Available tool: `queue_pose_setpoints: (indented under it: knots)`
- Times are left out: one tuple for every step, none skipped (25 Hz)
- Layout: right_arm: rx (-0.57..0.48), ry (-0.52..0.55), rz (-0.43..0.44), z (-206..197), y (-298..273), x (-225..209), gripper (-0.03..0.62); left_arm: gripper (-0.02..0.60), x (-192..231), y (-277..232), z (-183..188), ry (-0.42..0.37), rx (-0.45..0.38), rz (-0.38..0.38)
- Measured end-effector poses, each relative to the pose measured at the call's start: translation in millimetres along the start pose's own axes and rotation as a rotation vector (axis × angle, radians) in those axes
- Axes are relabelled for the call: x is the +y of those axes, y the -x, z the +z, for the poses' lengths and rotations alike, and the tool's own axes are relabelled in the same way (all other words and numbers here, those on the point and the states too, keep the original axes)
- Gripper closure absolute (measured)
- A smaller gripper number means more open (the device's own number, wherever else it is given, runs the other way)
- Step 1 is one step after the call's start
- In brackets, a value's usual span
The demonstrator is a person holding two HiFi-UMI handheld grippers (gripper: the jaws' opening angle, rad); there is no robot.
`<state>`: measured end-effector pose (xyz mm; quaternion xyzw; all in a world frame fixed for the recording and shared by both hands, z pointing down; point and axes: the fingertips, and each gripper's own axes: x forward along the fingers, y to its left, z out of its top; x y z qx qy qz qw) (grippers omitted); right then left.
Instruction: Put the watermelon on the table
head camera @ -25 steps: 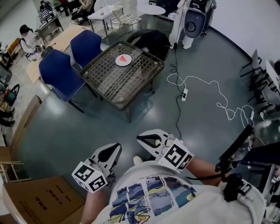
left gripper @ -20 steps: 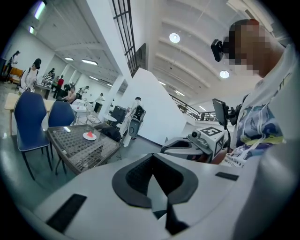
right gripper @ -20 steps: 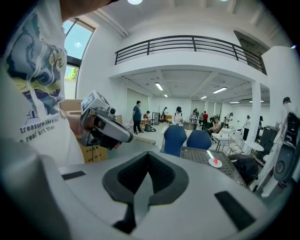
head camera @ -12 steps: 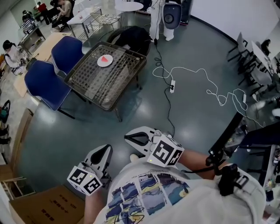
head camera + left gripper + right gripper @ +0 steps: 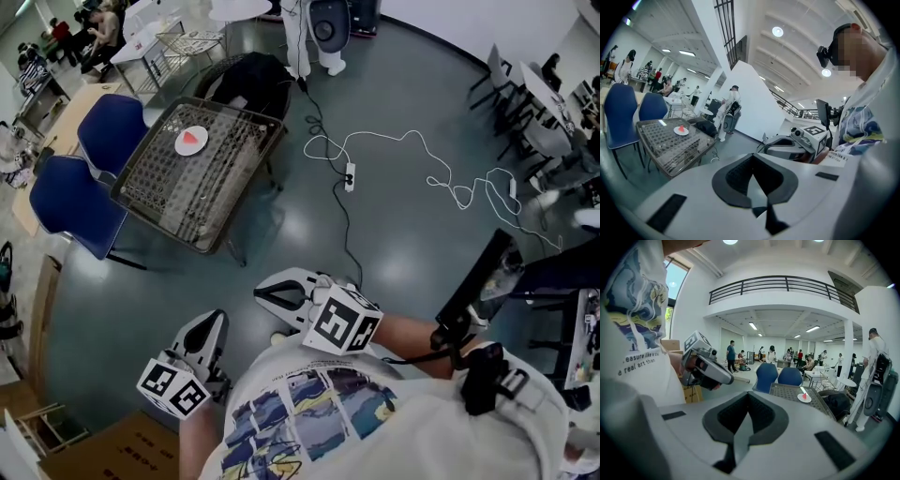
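A red watermelon slice (image 5: 190, 140) lies on a small white plate (image 5: 201, 147) on the mesh-topped table (image 5: 159, 192), far off at the head view's upper left. My left gripper (image 5: 212, 324) and right gripper (image 5: 263, 293) are held close to my body, well short of the table, both shut and empty. In the left gripper view the slice (image 5: 681, 128) shows small beyond the shut left gripper (image 5: 753, 161), with the right gripper (image 5: 787, 144) beside it. The right gripper view has the slice (image 5: 804, 395) at right, past the shut right gripper (image 5: 747, 400).
Two blue chairs (image 5: 67, 202) stand at the table's left side and a black bag (image 5: 249, 75) lies behind it. A power strip with a white cable (image 5: 349, 175) trails across the grey floor. A cardboard box (image 5: 103, 452) sits at lower left. People sit and stand in the background.
The head view has swung: the table with the plate has slid left and up in the picture. Both grippers have moved along with my body, still shut and empty.
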<state>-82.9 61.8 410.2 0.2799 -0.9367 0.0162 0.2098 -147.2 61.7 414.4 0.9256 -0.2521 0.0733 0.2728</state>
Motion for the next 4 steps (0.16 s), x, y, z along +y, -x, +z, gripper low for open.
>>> queue_pose_setpoints:
  knots:
    - [0.001, -0.003, -0.001, -2, 3, -12, 0.583, 0.572, 2, -12, 5, -0.001, 0.005, 0.001]
    - [0.002, -0.007, -0.004, -5, 7, -25, 0.583, 0.572, 3, -25, 9, -0.002, 0.010, 0.002]
    - [0.003, -0.011, -0.006, -8, 11, -37, 0.583, 0.572, 5, -37, 13, -0.003, 0.016, 0.002]
    - [0.004, -0.015, -0.009, -11, 15, -49, 0.583, 0.572, 7, -50, 18, -0.004, 0.022, 0.002]
